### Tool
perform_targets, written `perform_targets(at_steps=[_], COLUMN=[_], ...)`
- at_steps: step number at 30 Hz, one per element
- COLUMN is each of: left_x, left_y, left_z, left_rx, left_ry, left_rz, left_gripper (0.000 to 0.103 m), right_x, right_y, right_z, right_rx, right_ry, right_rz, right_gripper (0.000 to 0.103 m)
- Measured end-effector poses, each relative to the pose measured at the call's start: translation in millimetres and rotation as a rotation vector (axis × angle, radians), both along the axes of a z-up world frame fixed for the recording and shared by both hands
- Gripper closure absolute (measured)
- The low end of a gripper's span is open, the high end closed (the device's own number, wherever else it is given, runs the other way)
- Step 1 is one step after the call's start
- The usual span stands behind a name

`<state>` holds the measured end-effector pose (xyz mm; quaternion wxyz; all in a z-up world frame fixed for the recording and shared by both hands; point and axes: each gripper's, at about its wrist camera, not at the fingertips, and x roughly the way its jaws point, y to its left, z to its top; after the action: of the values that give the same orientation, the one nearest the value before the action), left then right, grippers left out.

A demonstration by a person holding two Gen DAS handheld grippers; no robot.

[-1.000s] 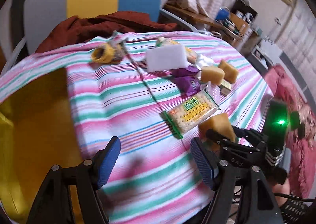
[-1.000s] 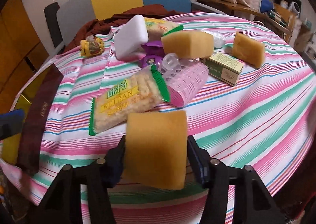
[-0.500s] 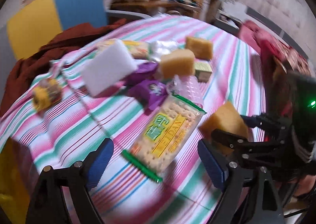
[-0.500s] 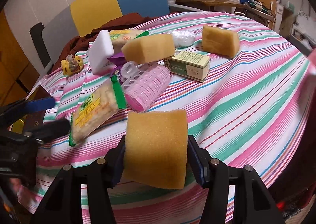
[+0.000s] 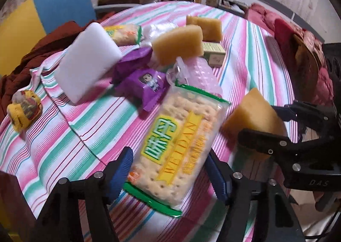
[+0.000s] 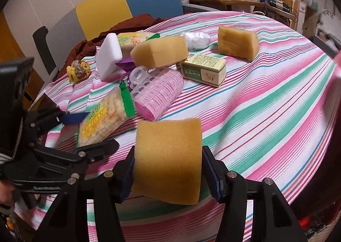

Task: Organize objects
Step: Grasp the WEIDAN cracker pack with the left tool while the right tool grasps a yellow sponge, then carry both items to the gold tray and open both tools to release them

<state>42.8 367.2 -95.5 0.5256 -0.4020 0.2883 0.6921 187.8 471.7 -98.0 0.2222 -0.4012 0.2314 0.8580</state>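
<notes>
A clear pack of crackers (image 5: 177, 148) with green ends lies flat on the striped tablecloth (image 5: 64, 135). My left gripper (image 5: 168, 156) straddles its near end. The jaws are closing, and the blue pads (image 5: 121, 167) stand close at both long sides without visibly squeezing it. In the right wrist view the pack (image 6: 102, 116) sits at the left, with the left gripper (image 6: 96, 133) around it. My right gripper (image 6: 168, 156) is shut on a tan sponge block (image 6: 168, 161), held just above the cloth near the table's front edge. That sponge (image 5: 251, 111) shows to the right of the pack.
Further back lie a white foam block (image 6: 109, 58), purple packets (image 5: 147, 82), pink hair rollers (image 6: 157, 94), a green box (image 6: 202, 69), two more tan sponges (image 6: 159, 52) (image 6: 238, 43), a second cracker pack (image 5: 124, 32) and a small yellow toy (image 5: 23, 109). A chair (image 6: 127, 0) with brown cloth stands behind.
My left gripper has swung right and down from bare cloth onto the cracker pack, and its jaws have narrowed around it. The right gripper keeps the sponge, almost still.
</notes>
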Motion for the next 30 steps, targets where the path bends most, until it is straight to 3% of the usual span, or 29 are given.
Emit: perform_targets(at_steps=[9,18,30], left_x=[5,9,8], left_y=[-15,-50,-105], left_z=[2,9,40], left_rx=[0.045,0.104,0.255], left_ry=[-0.038,-0.1,-0.163], left_rz=[0.06,0.161,0.282], left_gripper=[0.046,0.047,0.047], right_x=[-3,0,-12], right_y=[-1,-7,-35], right_z=[1,6,28], right_rx=[0.002,-0.023,0.004], right_ry=[-0.026,-0.032,-0.003], right_rz=[-0.005,-0.005,0.052], right_gripper=[0.045,0.047,0.047])
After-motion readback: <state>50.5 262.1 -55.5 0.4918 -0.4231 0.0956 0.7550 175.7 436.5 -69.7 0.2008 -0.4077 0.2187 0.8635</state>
